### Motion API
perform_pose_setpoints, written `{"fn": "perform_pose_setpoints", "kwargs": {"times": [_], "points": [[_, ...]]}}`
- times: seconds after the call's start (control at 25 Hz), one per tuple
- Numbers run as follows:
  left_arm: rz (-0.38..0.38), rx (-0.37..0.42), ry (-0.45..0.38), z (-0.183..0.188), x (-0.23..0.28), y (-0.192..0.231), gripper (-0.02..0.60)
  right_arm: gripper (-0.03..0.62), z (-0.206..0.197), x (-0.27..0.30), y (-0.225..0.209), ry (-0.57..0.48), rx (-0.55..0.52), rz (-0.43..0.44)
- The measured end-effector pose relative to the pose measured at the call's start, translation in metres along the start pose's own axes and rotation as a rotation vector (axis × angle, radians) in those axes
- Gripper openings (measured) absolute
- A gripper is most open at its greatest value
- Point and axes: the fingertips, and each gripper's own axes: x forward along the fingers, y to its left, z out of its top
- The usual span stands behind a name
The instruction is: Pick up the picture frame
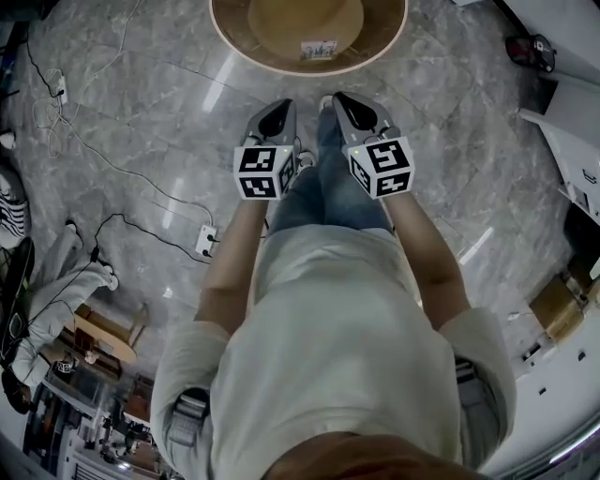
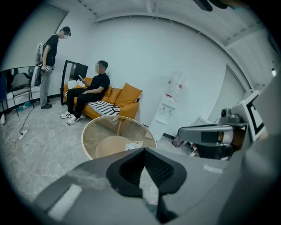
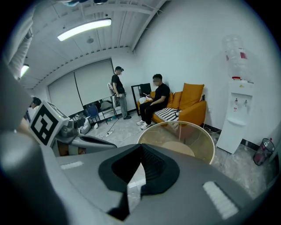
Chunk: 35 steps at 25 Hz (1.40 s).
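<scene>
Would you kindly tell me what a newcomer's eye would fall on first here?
The left tongs and right tongs, both shut, sit side by side mid-picture in the head view. Just ahead stands a round glass table bearing the small picture frame.

Floor (image 1: pixel 122 112) laid in glossy grey marble, table (image 1: pixel 380 28) topped in clear glass, left gripper (image 1: pixel 279 108) and right gripper (image 1: pixel 342 98) shelled in matt grey plastic, sofa (image 2: pixel 127 94) covered in orange cloth.
</scene>
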Motion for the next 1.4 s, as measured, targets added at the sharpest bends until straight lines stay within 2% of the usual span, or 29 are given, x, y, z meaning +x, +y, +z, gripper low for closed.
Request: {"fn": "perform_pose_setpoints", "kwargs": {"times": [0.56, 0.68, 0.72, 0.76, 1.0, 1.2, 1.4], "points": [[0.030, 0.016, 0.076, -0.032, 0.111, 0.042, 0.002, 0.000, -0.053, 0.093, -0.073, 0.107, -0.014, 0.014], [0.033, 0.019, 0.100, -0.043, 0.133, 0.051, 0.023, 0.000, -0.069, 0.109, -0.087, 0.132, -0.014, 0.012], [0.031, 0.020, 0.110, -0.048, 0.140, 0.053, 0.047, 0.003, -0.074, 0.115, -0.091, 0.142, -0.013, 0.018], [0.031, 0.020, 0.119, -0.052, 0.147, 0.055, 0.082, 0.021, -0.080, 0.121, -0.095, 0.154, -0.011, 0.025], [0.006, 0.033, 0.197, -0.082, 0.189, 0.064, 0.192, 0.141, -0.116, 0.150, -0.119, 0.209, 0.006, 0.020], [0.014, 0.067, 0.243, -0.101, 0.213, 0.079, 0.210, 0.181, -0.138, 0.175, -0.133, 0.236, 0.015, 0.008], [0.005, 0.091, 0.260, -0.111, 0.234, 0.086, 0.210, 0.206, -0.155, 0.198, -0.139, 0.265, 0.006, 0.032]]}}
